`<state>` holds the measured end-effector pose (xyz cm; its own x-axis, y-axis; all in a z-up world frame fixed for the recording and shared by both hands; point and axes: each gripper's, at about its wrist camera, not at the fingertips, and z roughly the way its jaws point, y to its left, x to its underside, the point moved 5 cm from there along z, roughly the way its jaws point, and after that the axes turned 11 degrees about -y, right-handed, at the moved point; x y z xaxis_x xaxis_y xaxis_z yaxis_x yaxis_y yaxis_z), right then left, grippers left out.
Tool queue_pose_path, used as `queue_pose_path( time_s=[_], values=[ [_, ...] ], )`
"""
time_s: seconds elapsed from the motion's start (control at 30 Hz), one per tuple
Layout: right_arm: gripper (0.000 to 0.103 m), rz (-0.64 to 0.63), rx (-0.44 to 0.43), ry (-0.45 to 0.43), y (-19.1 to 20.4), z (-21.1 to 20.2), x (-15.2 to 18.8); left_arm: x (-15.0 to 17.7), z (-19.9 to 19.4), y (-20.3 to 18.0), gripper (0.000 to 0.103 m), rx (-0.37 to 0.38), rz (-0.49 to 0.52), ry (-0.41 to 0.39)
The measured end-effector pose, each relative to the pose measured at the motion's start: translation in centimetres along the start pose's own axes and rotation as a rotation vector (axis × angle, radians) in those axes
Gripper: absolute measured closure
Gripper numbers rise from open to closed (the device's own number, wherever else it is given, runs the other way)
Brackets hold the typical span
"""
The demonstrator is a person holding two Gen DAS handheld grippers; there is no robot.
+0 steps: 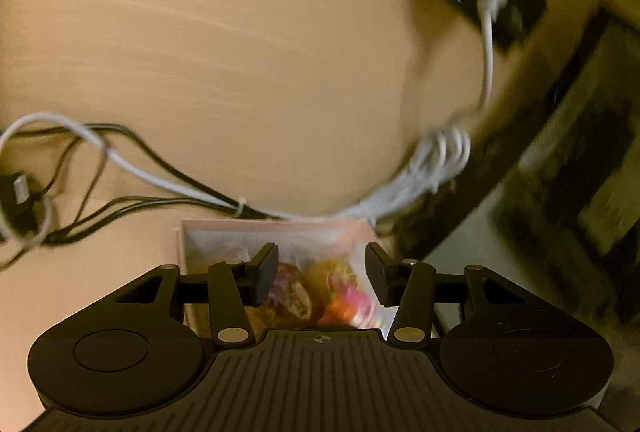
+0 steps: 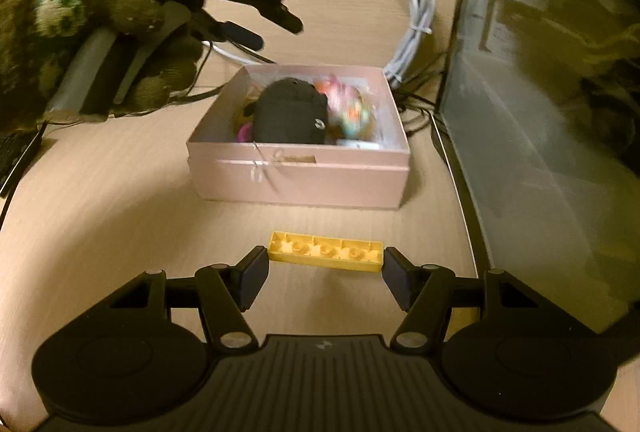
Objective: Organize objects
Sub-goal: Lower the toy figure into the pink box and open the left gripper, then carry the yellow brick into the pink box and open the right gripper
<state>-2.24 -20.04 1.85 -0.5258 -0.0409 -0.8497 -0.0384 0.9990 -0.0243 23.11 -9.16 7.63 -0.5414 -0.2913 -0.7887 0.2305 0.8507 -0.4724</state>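
Yellow brick (image 2: 325,251) lies upside-down on desk, just in front of pink box (image 2: 298,172). Right gripper (image 2: 325,282) open w/ nothing held, jaws flanking brick ends. Risk: lengthwise grip may slip, brick skids. Left gripper (image 1: 322,274) open, empty, over box.

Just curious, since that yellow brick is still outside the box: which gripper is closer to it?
Right. The right gripper sits just short of the yellow brick, open fingers flanking its ends. The left gripper hovers beyond the pink box, far from the brick.
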Motion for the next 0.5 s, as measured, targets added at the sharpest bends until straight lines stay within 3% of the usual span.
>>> queue_pose_path(
  time_s=[0.1,0.2,0.5],
  values=[
    [0.04,0.008,-0.007,-0.014,0.1,0.3,-1.0,0.3,-3.1,1.6,0.051,-0.01,-0.092,-0.038],
    [0.04,0.007,-0.007,-0.047,0.0,0.5,-2.7,1.9,-7.1,3.2,0.051,-0.064,-0.104,-0.066],
    [0.04,-0.024,-0.003,-0.243,1.8,4.1,-13.3,9.0,-13.7,8.5,0.051,-0.192,-0.163,0.087]
  ],
)
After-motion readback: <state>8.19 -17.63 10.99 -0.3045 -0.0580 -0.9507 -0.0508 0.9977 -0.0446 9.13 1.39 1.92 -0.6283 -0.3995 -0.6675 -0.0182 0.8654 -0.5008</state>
